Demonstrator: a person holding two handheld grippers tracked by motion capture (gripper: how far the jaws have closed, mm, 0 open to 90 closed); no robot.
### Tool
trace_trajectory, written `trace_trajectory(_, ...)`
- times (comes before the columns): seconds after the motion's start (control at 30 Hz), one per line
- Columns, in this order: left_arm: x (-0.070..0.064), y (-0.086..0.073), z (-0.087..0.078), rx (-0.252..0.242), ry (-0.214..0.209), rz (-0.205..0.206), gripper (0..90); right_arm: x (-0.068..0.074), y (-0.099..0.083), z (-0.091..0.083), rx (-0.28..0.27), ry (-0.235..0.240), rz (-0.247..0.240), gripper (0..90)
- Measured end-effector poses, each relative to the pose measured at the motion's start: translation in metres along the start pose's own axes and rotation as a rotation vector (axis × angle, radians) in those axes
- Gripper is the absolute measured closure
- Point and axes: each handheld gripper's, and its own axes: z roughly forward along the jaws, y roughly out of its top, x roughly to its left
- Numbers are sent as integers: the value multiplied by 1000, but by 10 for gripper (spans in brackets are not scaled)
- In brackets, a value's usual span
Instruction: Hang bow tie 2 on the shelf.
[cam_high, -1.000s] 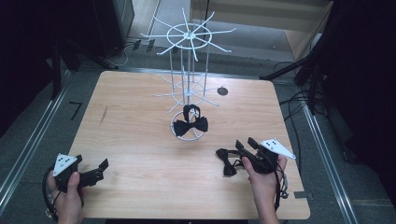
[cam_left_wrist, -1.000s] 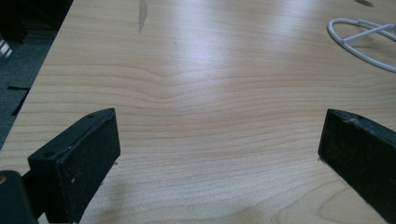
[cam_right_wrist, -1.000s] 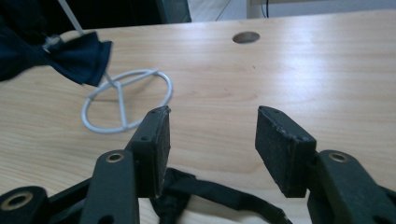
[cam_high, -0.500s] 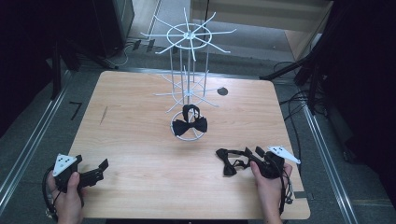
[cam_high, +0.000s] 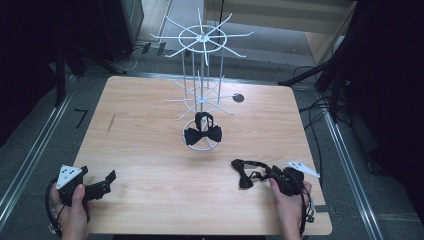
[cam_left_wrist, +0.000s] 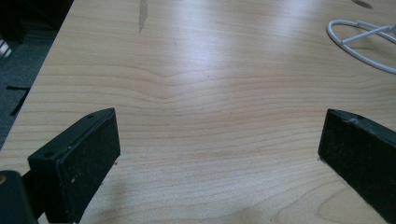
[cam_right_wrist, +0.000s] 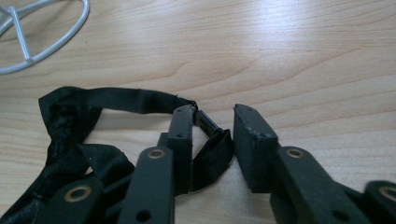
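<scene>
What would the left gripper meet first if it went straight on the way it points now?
Bare table at first. The left gripper, jaws wide open, aims across the wood, and the white wire stand has its base ring lying farther off, up and to the right. It would probably meet that ring first, though depth is hard to judge.

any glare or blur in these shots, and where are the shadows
High view: sharp on the table, dark surroundings. Left gripper view: a pale glare band across the wood, soft shadow under the left gripper. Right gripper view: glare at top right, the right gripper close and slightly soft beside the bow tie.
</scene>
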Motion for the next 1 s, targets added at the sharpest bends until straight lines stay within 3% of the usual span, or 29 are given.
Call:
trace_trajectory(0.2, 0, 0, 0, 1, 0, 0, 0, 5, -3, -1, 14, -23, -54, 882)
trace_trajectory(0.37, 0, 0, 0, 0, 0, 0, 0, 9, -4, -1, 15, -23, -84, 898)
trace_trajectory(0.53, 0, 0, 0, -3, -3, 2, 0, 18, -1, -5, -48, -20, -101, 899)
trace_trajectory(0.63, 0, 0, 0, -3, -5, 3, 0, 26, 5, -10, -104, -7, -141, 900)
trace_trajectory(1.0, -1, 0, 0, -4, 0, 7, 0, 54, 30, -36, -237, 60, -216, 899)
